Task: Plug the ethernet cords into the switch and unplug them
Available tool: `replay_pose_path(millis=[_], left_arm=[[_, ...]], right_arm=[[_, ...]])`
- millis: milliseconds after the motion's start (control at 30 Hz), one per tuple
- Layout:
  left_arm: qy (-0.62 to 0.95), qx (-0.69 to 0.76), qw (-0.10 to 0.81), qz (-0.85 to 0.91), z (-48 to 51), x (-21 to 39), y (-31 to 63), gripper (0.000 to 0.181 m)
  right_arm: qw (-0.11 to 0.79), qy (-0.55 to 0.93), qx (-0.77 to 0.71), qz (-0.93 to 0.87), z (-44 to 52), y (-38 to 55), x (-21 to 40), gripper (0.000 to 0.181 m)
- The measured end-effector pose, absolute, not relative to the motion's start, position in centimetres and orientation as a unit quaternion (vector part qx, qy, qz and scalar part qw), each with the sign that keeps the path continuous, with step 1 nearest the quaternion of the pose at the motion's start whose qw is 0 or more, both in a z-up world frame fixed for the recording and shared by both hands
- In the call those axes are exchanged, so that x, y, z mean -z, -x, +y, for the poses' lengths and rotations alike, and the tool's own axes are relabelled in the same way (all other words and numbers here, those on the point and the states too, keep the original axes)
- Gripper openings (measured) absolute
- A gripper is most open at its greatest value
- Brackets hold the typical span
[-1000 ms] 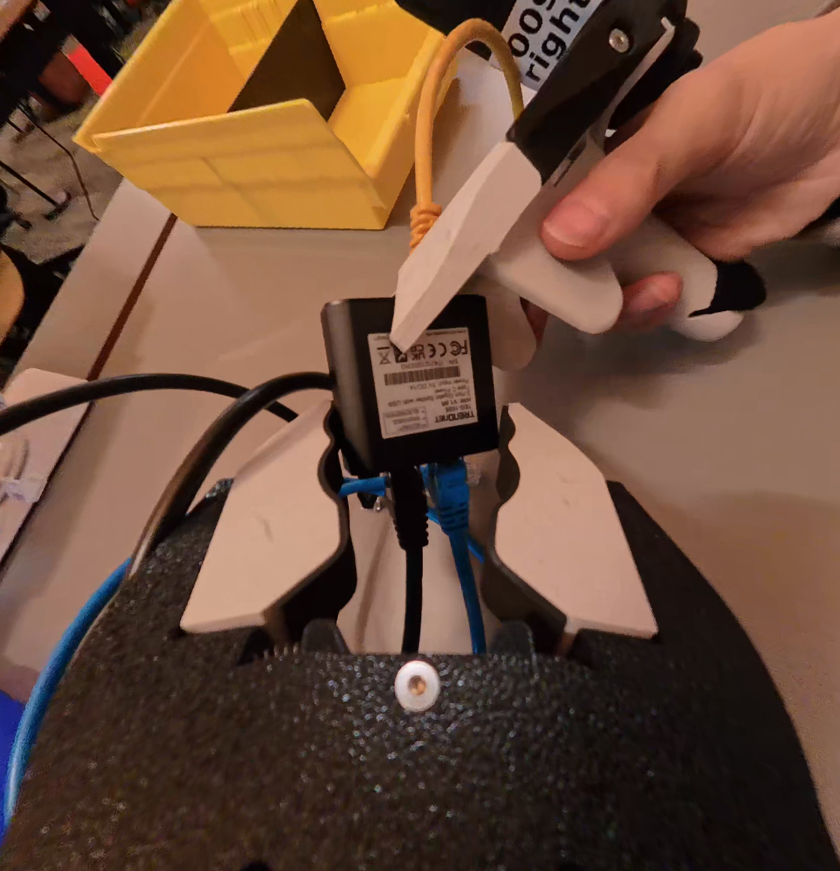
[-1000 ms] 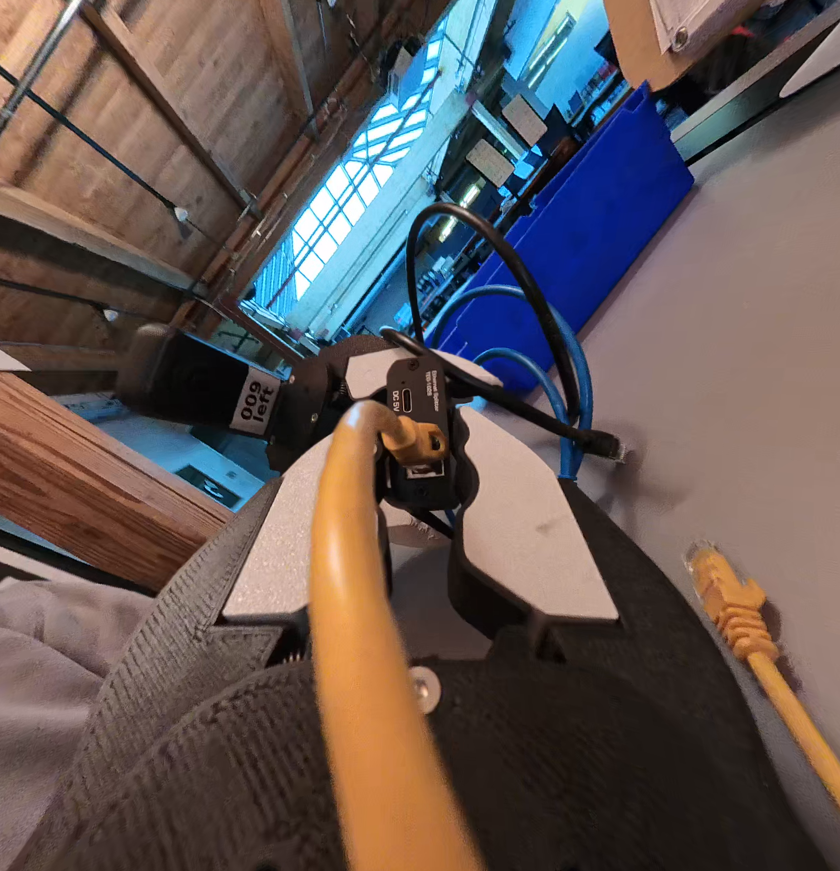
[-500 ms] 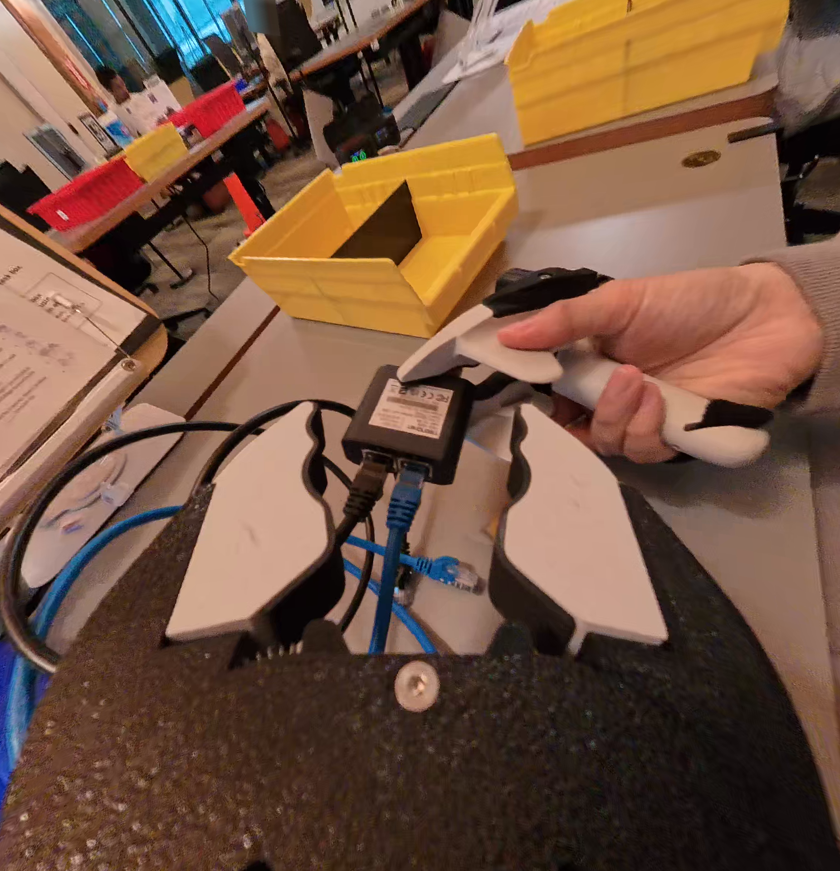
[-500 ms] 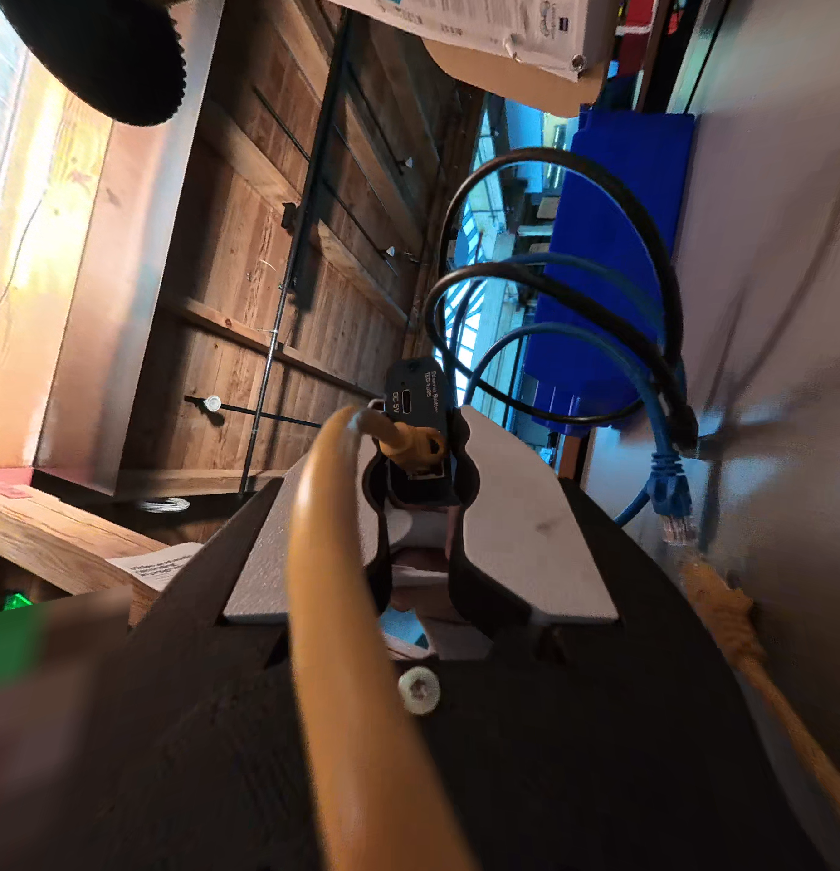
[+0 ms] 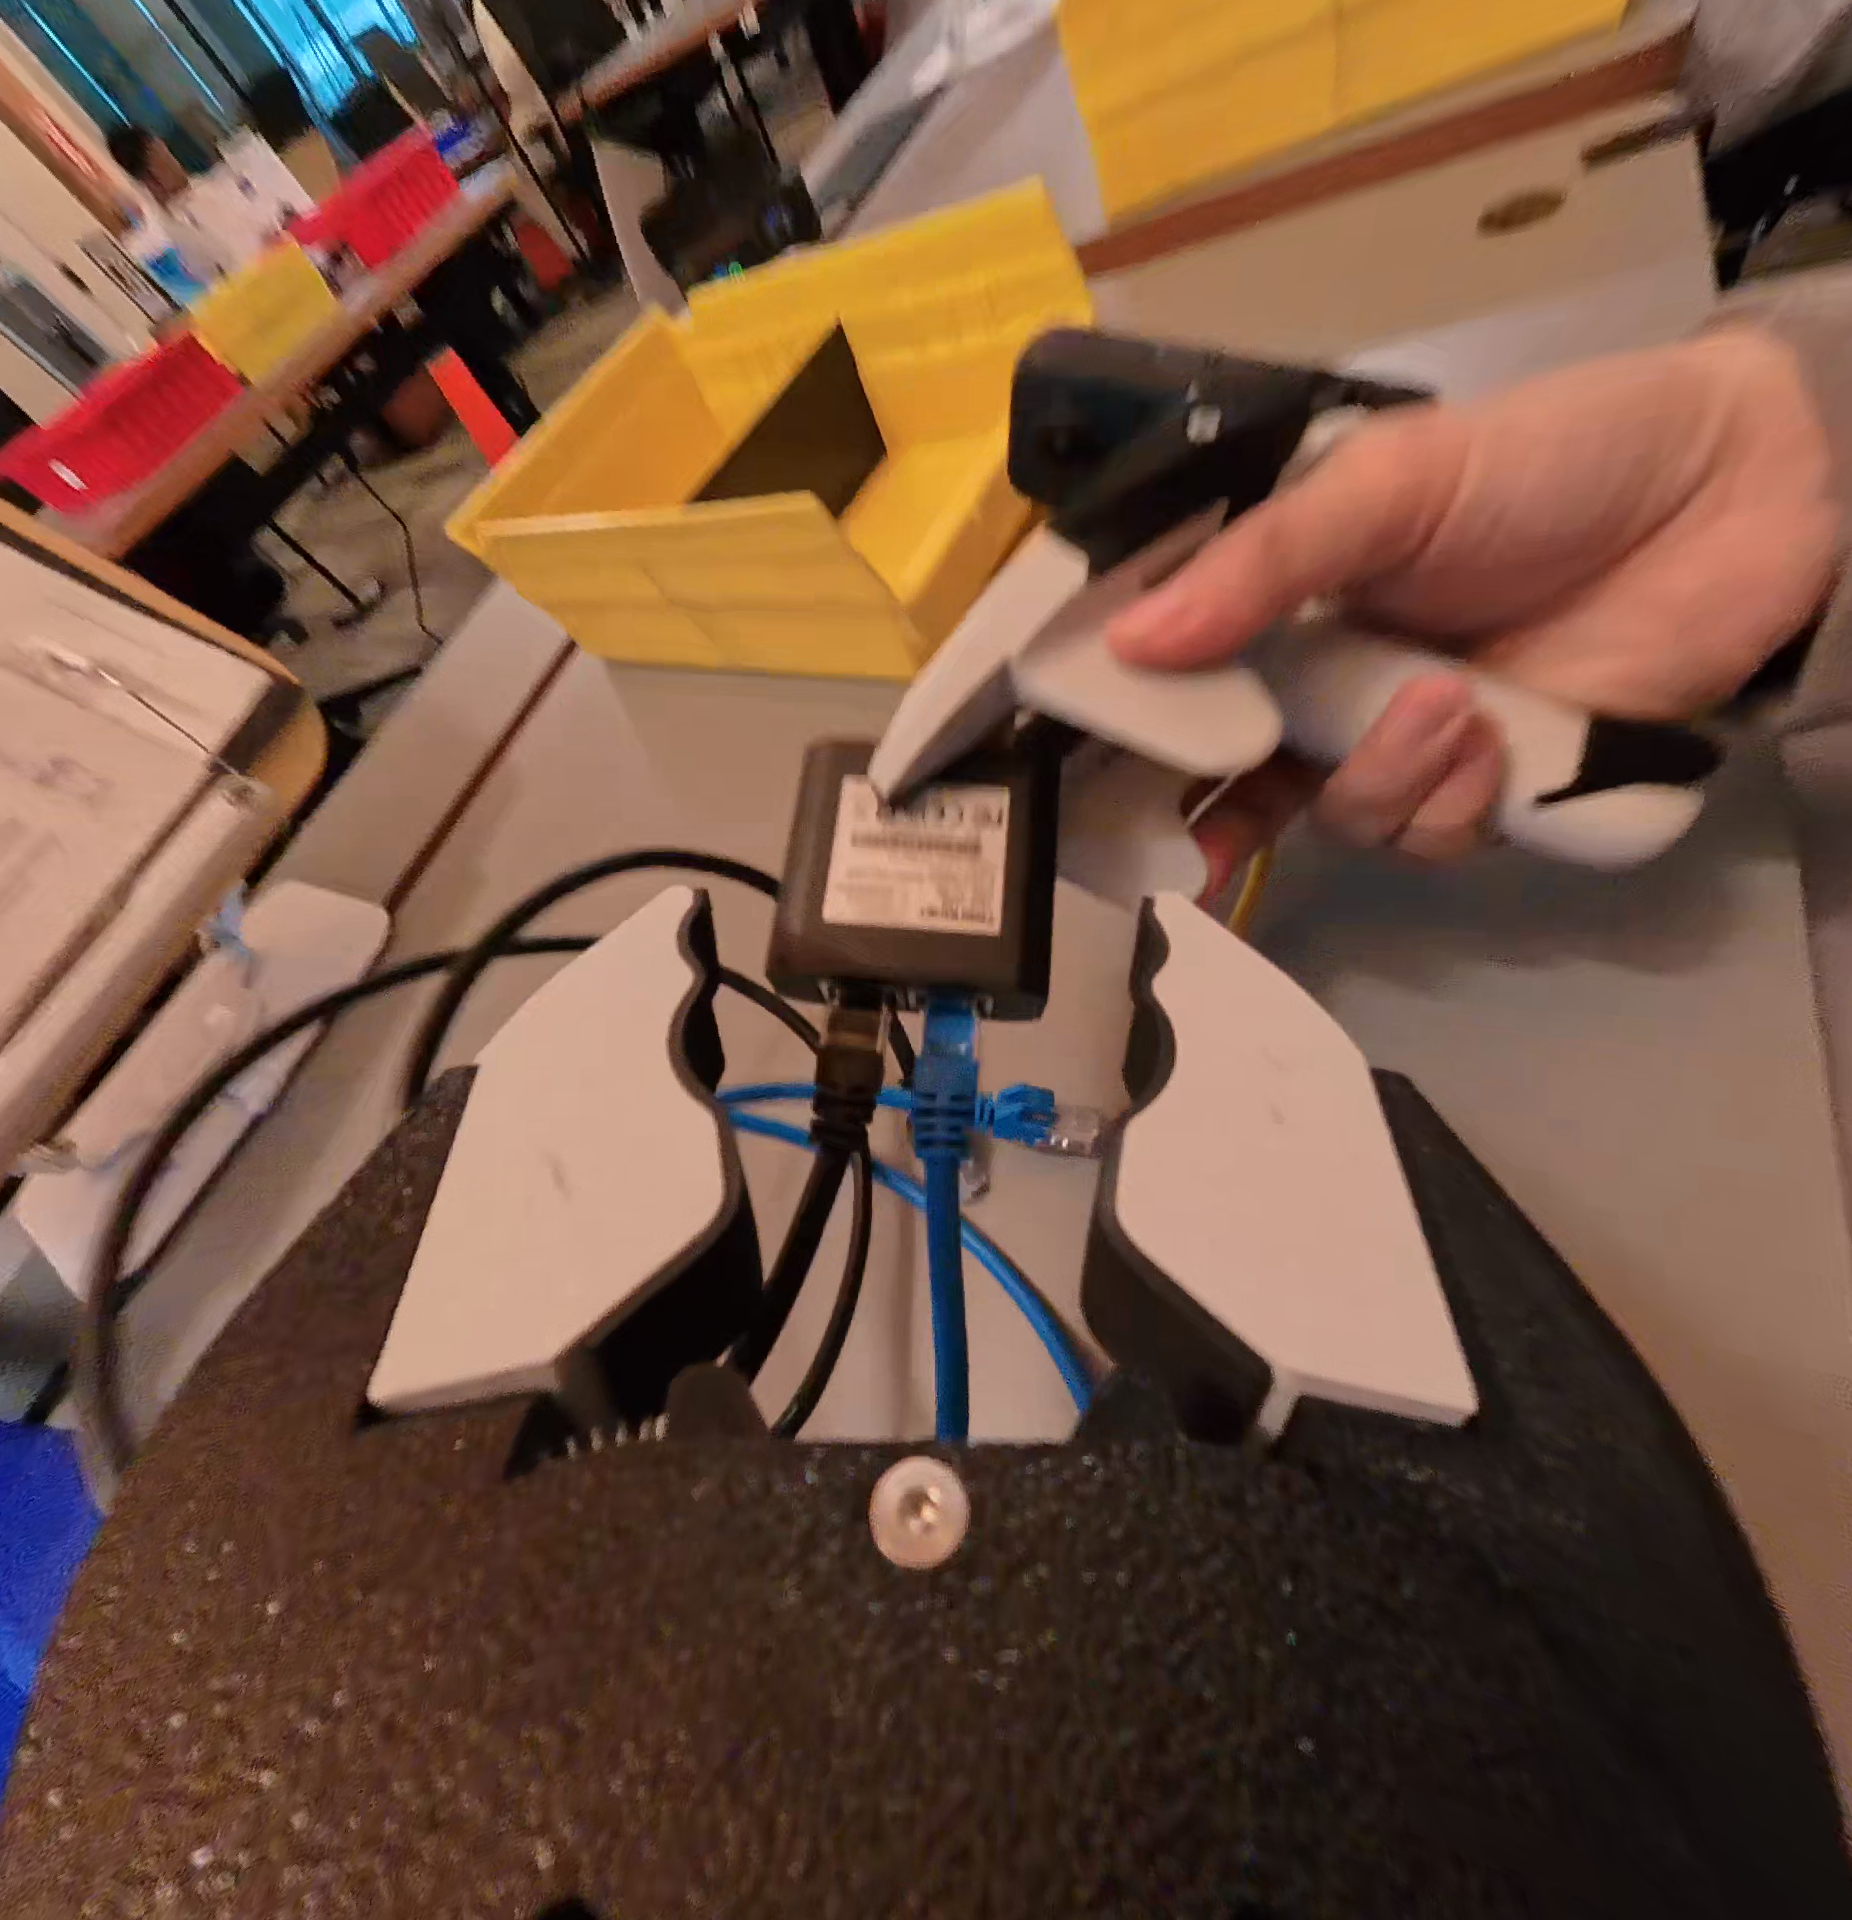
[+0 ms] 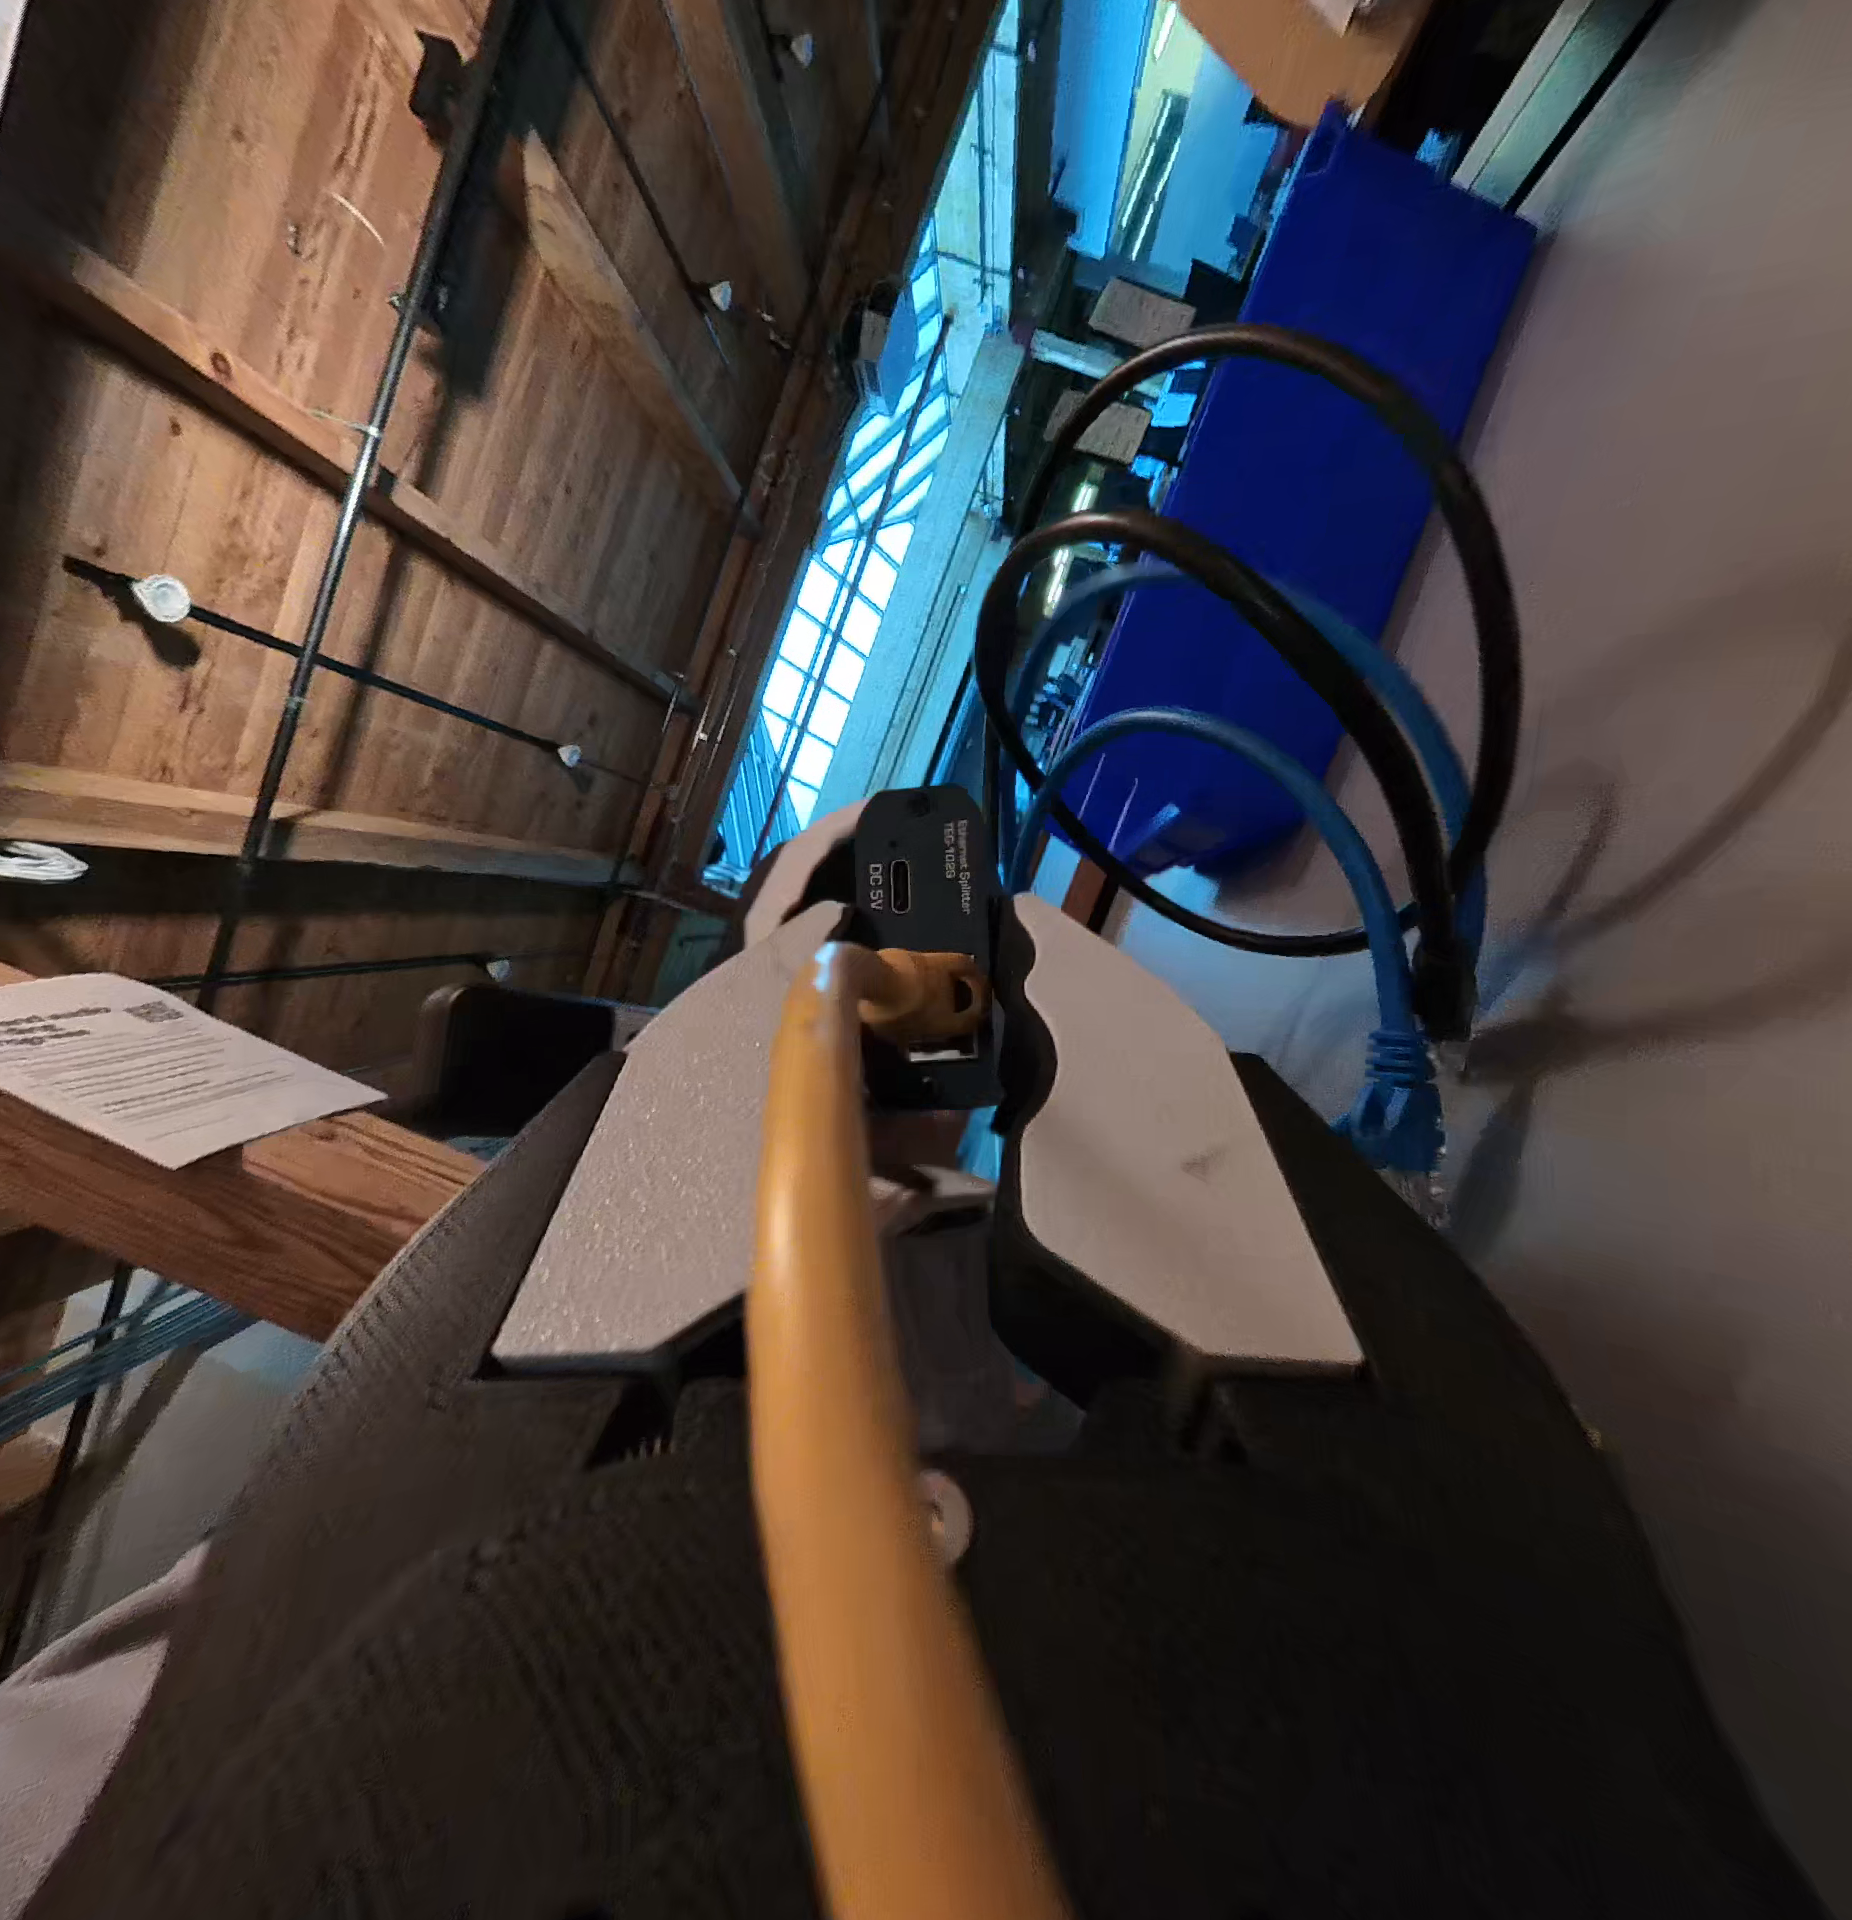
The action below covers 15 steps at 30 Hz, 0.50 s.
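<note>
The black switch (image 5: 911,862) is held off the table by my right gripper (image 5: 943,717), which is shut on its far end. A black cord (image 5: 849,1049) and a blue cord (image 5: 948,1060) are plugged into its near side. My left gripper (image 5: 927,925) is open, its fingers apart on either side of those two plugs and touching nothing. In the right wrist view my right gripper (image 6: 927,935) clamps the switch (image 6: 927,862), and an orange cord (image 6: 901,997) is plugged into the end facing me. A loose blue plug (image 5: 1026,1107) lies on the table.
A yellow bin (image 5: 797,540) stands on the grey table (image 5: 1473,1039) behind the switch. A blue bin (image 6: 1317,520) sits at the table's edge. A board with paper (image 5: 91,748) is on the left. Loose black (image 6: 1441,987) and blue (image 6: 1400,1101) plugs hang near the table. My two grippers' fingertips are within a few centimetres of each other.
My left gripper, shut on the switch a second ago, has opened and drawn back. The right gripper keeps hold of the switch and has tilted it up slightly.
</note>
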<state>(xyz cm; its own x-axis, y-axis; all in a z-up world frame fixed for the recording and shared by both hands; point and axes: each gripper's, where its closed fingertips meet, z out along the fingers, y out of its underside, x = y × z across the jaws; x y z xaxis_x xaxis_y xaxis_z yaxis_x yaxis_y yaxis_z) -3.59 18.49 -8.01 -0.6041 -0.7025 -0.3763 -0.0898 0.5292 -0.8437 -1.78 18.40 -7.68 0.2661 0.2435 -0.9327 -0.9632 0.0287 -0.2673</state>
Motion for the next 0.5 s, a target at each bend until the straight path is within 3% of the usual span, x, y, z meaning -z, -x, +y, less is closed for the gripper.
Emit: replay_pose_path(millis=[500], left_arm=[[0.206,0.464,0.409,0.758,18.3,10.4,2.3,0.065]], right_arm=[[0.600,0.522,-0.500,0.343,18.8,3.0,7.7,0.026]])
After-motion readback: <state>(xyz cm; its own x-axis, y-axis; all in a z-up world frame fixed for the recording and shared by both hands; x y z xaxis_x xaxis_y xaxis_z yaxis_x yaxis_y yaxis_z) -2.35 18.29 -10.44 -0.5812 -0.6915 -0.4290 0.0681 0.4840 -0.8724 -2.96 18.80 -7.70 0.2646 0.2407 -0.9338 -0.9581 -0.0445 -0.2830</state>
